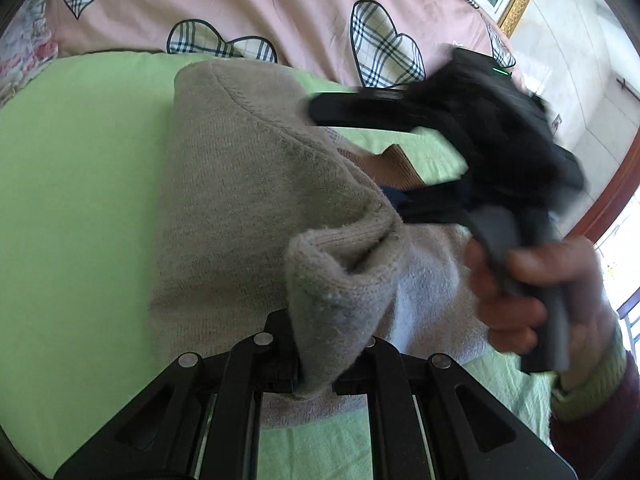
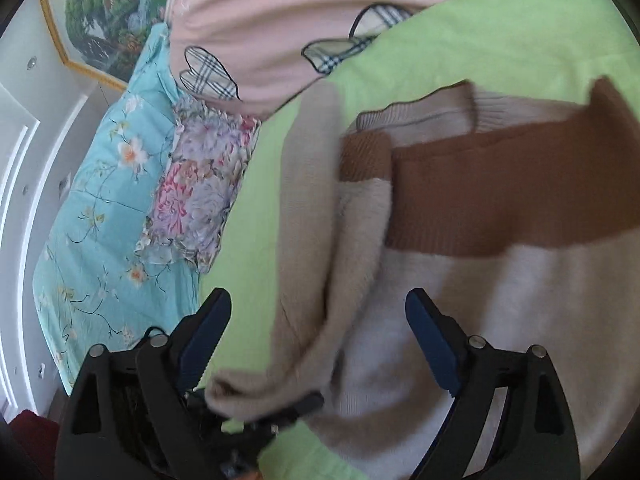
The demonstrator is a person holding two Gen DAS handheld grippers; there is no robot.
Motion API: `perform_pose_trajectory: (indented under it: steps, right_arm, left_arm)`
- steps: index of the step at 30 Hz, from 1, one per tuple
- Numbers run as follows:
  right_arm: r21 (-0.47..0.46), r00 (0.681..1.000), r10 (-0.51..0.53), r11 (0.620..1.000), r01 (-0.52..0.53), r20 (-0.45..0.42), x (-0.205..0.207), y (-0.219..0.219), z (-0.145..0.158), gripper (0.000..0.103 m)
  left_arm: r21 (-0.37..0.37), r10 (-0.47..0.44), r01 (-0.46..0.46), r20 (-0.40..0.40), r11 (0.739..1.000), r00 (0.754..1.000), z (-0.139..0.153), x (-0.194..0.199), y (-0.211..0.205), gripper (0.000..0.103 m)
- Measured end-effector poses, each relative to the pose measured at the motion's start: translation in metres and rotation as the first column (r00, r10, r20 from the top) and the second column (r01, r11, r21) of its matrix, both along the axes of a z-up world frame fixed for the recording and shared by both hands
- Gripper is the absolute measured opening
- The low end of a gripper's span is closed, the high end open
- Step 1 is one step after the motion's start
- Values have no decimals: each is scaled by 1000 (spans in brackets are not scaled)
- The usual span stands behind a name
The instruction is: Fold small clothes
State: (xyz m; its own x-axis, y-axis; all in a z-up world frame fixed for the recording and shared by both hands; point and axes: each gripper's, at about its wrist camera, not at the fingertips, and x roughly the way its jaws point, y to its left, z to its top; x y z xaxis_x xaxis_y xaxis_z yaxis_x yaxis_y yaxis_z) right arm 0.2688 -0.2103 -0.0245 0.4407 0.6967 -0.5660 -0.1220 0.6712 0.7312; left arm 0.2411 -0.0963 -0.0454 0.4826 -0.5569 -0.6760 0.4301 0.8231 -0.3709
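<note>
A beige knit sweater (image 1: 248, 184) with a brown band (image 2: 500, 192) lies on the green sheet (image 1: 72, 200). In the left wrist view my left gripper (image 1: 314, 376) is shut on a bunched fold of its sleeve, which hangs lifted off the sheet. The right wrist view shows that sleeve (image 2: 308, 220) running down to the left gripper's dark tips (image 2: 296, 404), blurred. My right gripper (image 2: 320, 340) stands open above the sweater's pale body with nothing pressed between its blue pads (image 2: 208, 340). A hand (image 1: 532, 280) holds its grey handle at the right.
A pink quilt (image 1: 280, 8) with plaid hearts lies bunched behind the sweater. A floral pillow (image 2: 200, 184) and a turquoise flowered sheet (image 2: 100, 200) lie to the left. A gold-framed picture (image 2: 104, 20) hangs on the white wall.
</note>
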Motion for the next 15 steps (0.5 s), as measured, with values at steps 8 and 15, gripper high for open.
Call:
perform_pose_trajectory:
  steps: [8, 15]
  right_arm:
    - [56, 999, 45, 997, -44, -16, 64, 6, -19, 23]
    - [2, 999, 32, 999, -32, 26, 40, -14, 26, 17]
  left_arm:
    - [128, -57, 57, -6, 990, 998, -2, 7, -23, 8]
    - [96, -162, 172, -105, 980, 981, 38, 13, -54, 8]
